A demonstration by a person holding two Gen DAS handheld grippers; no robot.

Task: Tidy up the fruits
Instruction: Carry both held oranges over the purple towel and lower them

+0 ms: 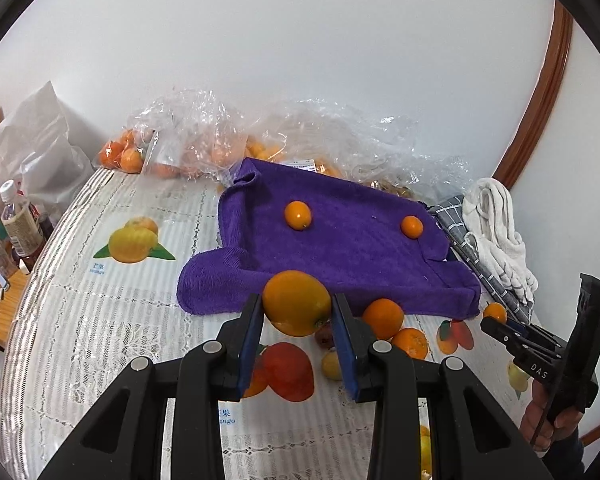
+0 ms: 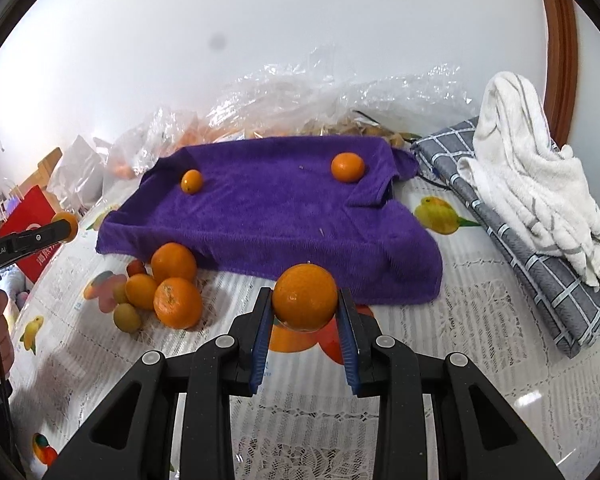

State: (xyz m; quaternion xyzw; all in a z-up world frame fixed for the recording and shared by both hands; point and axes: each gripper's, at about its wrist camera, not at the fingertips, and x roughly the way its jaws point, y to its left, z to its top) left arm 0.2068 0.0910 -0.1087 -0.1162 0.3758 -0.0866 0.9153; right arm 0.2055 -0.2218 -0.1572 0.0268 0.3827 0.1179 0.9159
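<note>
Purple towel (image 2: 268, 216) carries 2 oranges so far; pile of loose fruit (image 2: 168, 288) left on tablecloth (image 2: 480, 340) by its near edge. L gripper (image 1: 296, 312) clamped on one orange (image 1: 296, 304), R gripper (image 2: 304, 304) clamped on another orange (image 2: 305, 296); each sits between blue pads, just short of towel.

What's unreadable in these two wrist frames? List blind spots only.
- Fruit inside the crinkled clear plastic bags: left wrist view, count and type blurred by the plastic.
- What lies under the purple terry towel: both views, the towel covers it.
- Underside of the large orange in the left hand-held gripper: blue finger pads hide the contact.
- Small dark reddish fruit in the loose pile: right wrist view, partly behind oranges, type unclear.
</note>
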